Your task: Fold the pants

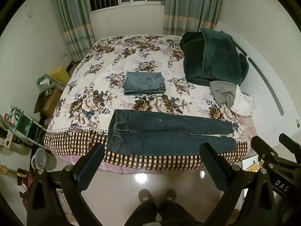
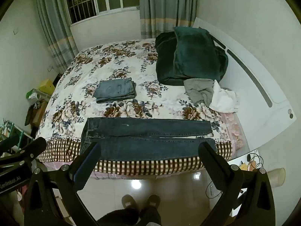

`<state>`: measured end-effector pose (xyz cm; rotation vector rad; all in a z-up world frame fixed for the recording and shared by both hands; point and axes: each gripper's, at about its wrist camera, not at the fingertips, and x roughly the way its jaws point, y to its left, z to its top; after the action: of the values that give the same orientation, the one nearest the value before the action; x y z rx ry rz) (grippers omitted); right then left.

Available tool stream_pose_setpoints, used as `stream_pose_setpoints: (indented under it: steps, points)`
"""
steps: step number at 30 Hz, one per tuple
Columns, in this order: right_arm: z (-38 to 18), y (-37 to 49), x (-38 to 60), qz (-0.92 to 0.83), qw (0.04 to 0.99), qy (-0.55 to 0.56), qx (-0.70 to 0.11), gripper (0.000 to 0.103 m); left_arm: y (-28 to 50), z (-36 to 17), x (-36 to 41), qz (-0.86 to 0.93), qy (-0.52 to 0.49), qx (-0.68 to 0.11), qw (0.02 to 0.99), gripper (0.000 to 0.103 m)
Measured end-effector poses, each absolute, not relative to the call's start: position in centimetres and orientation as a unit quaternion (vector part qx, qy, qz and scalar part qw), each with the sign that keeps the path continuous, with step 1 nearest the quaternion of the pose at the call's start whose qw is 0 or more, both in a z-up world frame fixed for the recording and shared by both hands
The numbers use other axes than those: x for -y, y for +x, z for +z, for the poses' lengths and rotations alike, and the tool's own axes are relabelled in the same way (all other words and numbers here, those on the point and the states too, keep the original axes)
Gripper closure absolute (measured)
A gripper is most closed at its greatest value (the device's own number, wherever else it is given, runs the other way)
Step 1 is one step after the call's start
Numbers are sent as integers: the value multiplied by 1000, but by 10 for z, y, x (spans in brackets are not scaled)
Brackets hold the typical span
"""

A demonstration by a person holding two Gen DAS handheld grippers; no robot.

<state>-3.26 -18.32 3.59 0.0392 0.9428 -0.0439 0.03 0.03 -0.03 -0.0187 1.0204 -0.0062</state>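
Note:
A dark blue pair of jeans [image 1: 165, 133] [image 2: 143, 139] lies flat along the near edge of the bed, waistband to the left, both legs stretched to the right. A lighter pair of jeans, folded [image 1: 144, 83] [image 2: 115, 90], sits further back in the middle of the bed. My left gripper [image 1: 152, 150] hangs open above the floor, short of the bed edge, with nothing between its fingers. My right gripper [image 2: 148, 150] is open too and empty, held just in front of the jeans. The right gripper's body [image 1: 278, 158] shows at the right of the left wrist view.
The bed [image 1: 79, 143] has a floral cover and a checked edge. A dark green blanket [image 1: 212, 56], a grey cloth [image 1: 223, 92] and a white cloth [image 1: 242, 103] lie at its right. A person's feet [image 1: 157, 197] stand on the tiled floor. Clutter and a bucket [image 1: 40, 159] fill the left.

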Motion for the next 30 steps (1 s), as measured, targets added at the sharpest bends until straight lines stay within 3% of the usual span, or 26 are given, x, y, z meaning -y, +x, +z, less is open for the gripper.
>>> stream_pose_setpoints:
  steps: [30]
  points:
    - [44, -27, 172, -25, 893, 11, -450, 0, 1, 5, -15, 8, -3, -483, 876, 0]
